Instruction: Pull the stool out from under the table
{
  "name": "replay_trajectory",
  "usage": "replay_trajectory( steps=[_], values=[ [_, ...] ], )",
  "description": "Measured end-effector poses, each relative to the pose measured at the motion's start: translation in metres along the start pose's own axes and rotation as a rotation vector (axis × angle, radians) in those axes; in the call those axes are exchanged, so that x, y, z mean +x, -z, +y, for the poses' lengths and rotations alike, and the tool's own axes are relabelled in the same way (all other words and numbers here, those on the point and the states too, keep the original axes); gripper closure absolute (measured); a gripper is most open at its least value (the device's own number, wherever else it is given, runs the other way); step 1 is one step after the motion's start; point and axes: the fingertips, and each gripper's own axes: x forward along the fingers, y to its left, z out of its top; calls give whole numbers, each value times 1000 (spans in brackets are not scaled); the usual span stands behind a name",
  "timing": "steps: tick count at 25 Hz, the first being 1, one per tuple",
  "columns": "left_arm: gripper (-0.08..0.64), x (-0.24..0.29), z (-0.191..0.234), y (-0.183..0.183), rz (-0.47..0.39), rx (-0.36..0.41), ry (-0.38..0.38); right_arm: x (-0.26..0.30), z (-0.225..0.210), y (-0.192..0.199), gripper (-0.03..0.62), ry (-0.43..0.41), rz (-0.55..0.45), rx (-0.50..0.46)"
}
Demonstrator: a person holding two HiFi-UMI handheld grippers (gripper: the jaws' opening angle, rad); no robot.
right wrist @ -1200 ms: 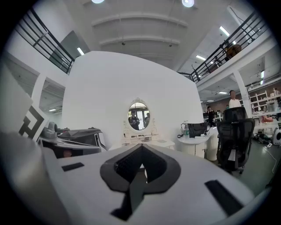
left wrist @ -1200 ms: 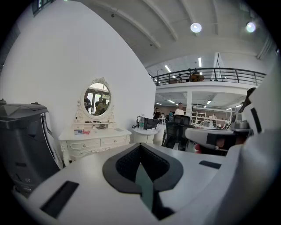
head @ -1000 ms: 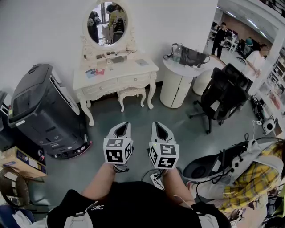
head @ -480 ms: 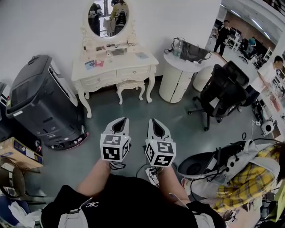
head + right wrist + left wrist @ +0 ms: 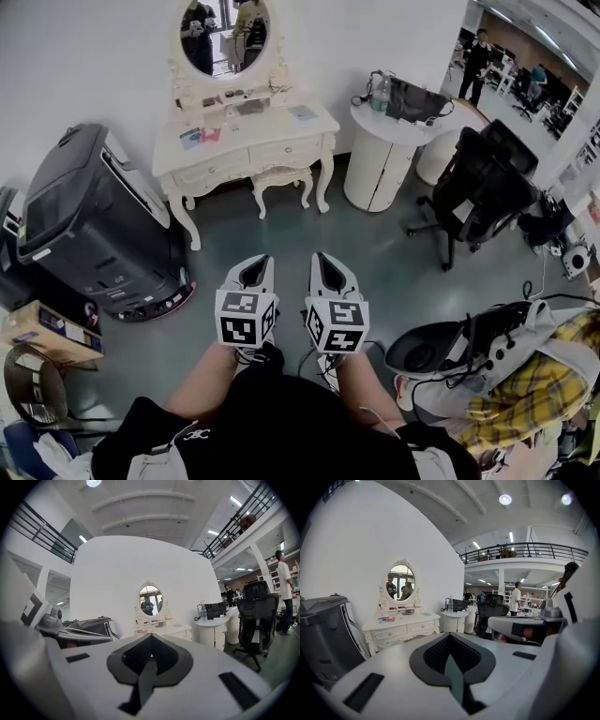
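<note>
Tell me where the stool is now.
Head view, upper centre: the stool is tucked under the white dressing table, left of the round white stand.

Open office-lab hall: mezzanine railing [image 5: 525, 550], ceiling lights [image 5: 505, 499], office chair [image 5: 478, 183], people [image 5: 479, 52] in background. Vanity table [image 5: 248, 141] with mirror [image 5: 223, 36] against white wall [image 5: 94, 56], beside black machine [image 5: 89, 225].

Black wheeled unit [image 5: 84, 225] left, cardboard box [image 5: 52, 330] beside it; round white stand [image 5: 380, 169] with black bag [image 5: 412, 99], office chair [image 5: 483, 183] right.
</note>
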Motion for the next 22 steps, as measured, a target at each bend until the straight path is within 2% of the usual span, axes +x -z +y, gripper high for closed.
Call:
replay_trajectory(
  steps=[4,12,22],
  values=[
    [560,36,12,-13,-8,-20,32,32,-16,-8,589,25,22,-5],
    [560,106,61,-60,-51,-41,59,112,-37,-45,589,69,9,-18],
    [560,167,137,-77,-43,-66,56,211,-14,-58,589,41,20,-49]
  ],
)
